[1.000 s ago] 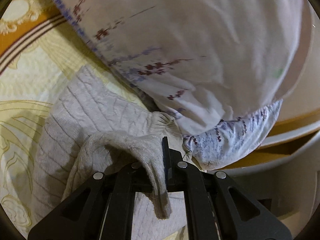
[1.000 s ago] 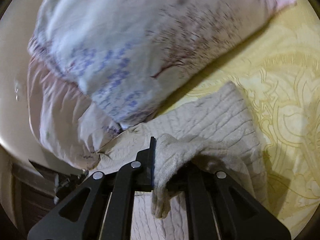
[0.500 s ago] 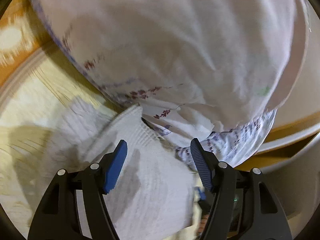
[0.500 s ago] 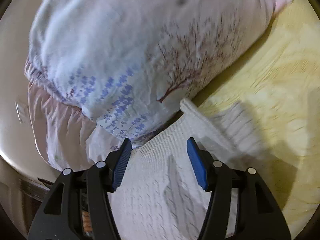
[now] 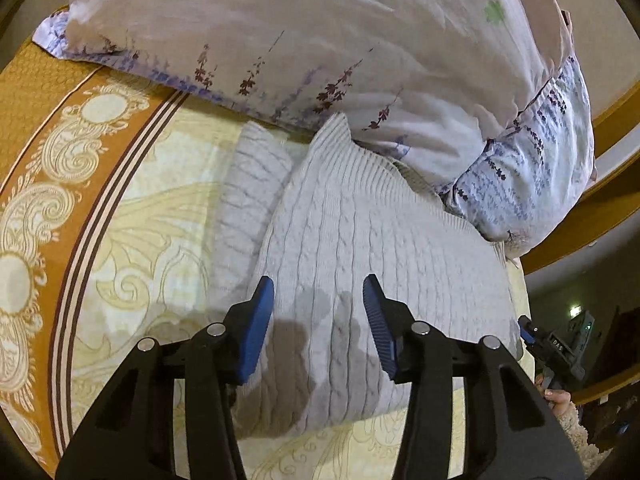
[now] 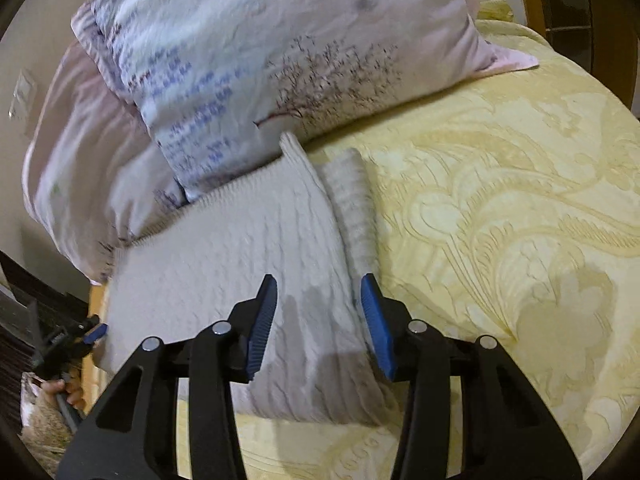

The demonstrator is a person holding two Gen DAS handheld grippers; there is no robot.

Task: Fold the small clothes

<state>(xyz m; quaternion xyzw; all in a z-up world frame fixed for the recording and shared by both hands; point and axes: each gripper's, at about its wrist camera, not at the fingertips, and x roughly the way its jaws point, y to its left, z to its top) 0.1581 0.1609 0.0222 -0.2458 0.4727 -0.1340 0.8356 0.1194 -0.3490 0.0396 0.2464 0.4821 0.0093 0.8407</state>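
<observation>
A pale grey cable-knit sweater [image 5: 380,240] [image 6: 224,256] lies folded on the yellow bedspread, its far edge tucked against the pillow. A narrower knitted part [image 5: 256,184] [image 6: 352,200] sticks out along one side. My left gripper [image 5: 318,280] hovers above the sweater's near half, its jaws closing with nothing between the blue pads. My right gripper [image 6: 319,278] hangs over the sweater's side edge, its jaws also closing on nothing. Each gripper casts a shadow on the knit. The other gripper shows at the edge of each view [image 5: 560,344] [image 6: 68,340].
A large flower-printed pillow [image 5: 320,32] [image 6: 280,40] lies just behind the sweater. The patterned bedspread [image 5: 140,232] [image 6: 500,200] spreads out to the side, with an orange border band [image 5: 48,128]. A wooden bed frame [image 5: 612,120] rims the mattress. A person's hand [image 5: 560,396] [image 6: 64,390] holds each tool.
Both grippers were shut on a bunched fold of the sweater, then let it go and drew back and upward. The sweater now lies folded flat, and the jaws have narrowed since.
</observation>
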